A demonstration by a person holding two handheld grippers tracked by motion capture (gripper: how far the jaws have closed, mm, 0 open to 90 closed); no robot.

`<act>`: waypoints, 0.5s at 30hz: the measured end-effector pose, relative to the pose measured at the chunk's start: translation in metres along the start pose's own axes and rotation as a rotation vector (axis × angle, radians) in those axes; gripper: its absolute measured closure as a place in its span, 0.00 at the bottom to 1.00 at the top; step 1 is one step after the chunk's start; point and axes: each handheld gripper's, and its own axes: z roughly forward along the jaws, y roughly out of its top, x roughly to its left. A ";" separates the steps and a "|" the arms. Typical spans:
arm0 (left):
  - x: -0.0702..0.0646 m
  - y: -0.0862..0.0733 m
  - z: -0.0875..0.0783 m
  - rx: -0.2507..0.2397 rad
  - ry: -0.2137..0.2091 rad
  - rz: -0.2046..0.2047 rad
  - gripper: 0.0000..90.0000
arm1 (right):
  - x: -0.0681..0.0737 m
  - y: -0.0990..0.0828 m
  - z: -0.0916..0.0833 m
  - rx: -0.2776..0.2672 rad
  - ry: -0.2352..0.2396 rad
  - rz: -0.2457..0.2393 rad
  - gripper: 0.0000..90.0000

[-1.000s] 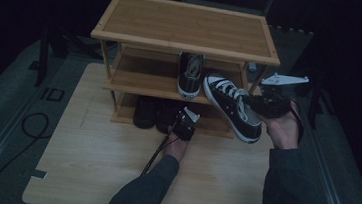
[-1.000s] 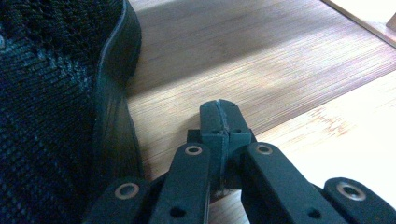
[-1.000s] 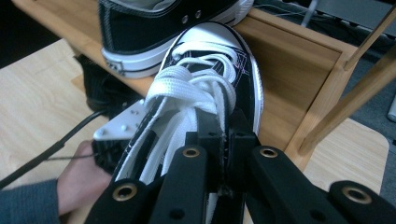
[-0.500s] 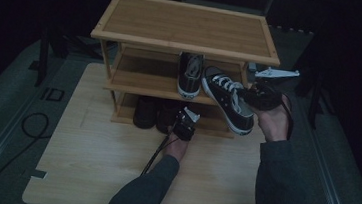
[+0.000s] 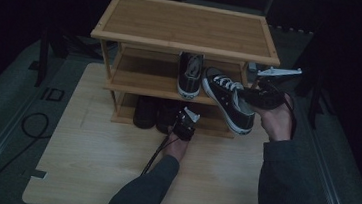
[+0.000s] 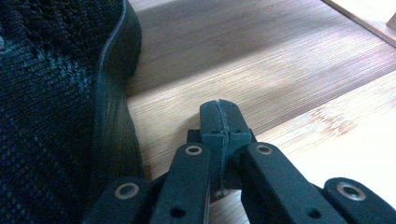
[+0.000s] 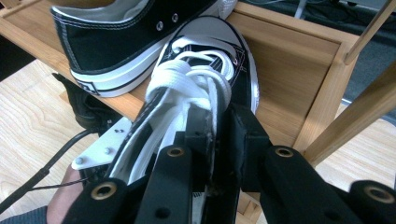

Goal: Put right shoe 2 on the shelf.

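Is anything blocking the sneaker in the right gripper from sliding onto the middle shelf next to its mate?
Nothing visible does. The sneaker in the right gripper points toe-first at bare middle shelf beside the shelved sneaker; the rack's post stands off to the side.

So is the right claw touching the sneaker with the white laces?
Touching. In the right gripper view, the right claw has its jaws either side of the sneaker's side wall near the opening, pads against it, though the jaws have just been opening.
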 end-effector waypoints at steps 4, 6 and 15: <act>0.000 0.000 0.000 0.000 0.000 0.000 1.00 | 0.000 0.000 -0.005 -0.007 0.011 -0.002 0.82; 0.000 0.000 0.000 0.000 0.001 0.001 1.00 | 0.001 0.000 -0.009 -0.020 0.020 0.001 0.82; 0.000 0.000 0.000 0.000 -0.001 0.000 1.00 | 0.003 0.002 -0.023 -0.050 0.031 -0.019 0.79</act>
